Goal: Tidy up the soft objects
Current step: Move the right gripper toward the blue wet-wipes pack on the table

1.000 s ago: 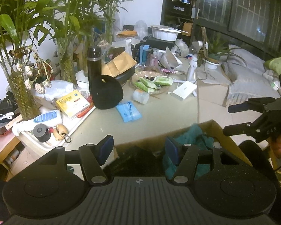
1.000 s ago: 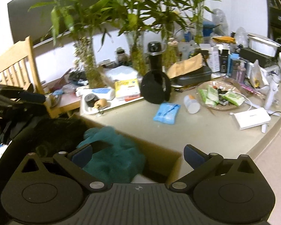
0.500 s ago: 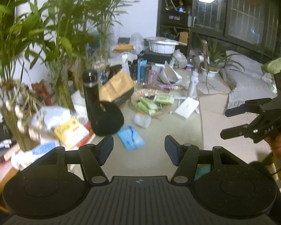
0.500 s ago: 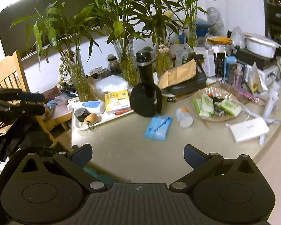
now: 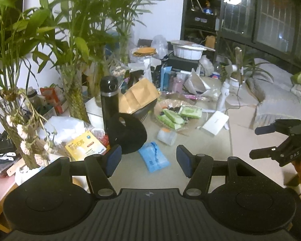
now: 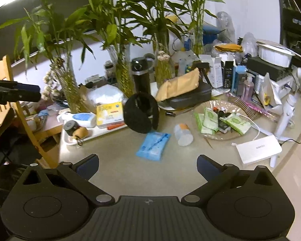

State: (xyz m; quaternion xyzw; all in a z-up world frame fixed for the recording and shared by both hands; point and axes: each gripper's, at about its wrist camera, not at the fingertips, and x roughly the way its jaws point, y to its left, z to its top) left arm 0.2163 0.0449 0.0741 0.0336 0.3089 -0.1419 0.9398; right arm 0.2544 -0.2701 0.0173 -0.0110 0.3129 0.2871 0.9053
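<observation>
A black soft round earmuff-like object [image 5: 128,134] leans against a black bottle [image 5: 109,102] on the table; it also shows in the right wrist view [image 6: 141,115]. A blue tissue pack [image 5: 153,156] lies flat in front of it, also in the right wrist view [image 6: 153,143]. My left gripper [image 5: 148,161] is open and empty, just short of the blue pack. My right gripper [image 6: 147,169] is open and empty above the table's front, and shows in the left wrist view [image 5: 262,140]. The left gripper's fingers [image 6: 20,94] show at the right view's left edge.
Bamboo vases [image 6: 120,76] line the back. A glass dish of green wipe packs [image 6: 222,120], a white bottle on its side [image 6: 183,134], a white box [image 6: 258,149], a yellow box [image 6: 109,113] on a white tray [image 6: 70,138] and a wooden chair [image 6: 2,74] surround the area.
Both grippers have risen and moved forward over the table. The cardboard box with the teal and black soft things has dropped out of both views.
</observation>
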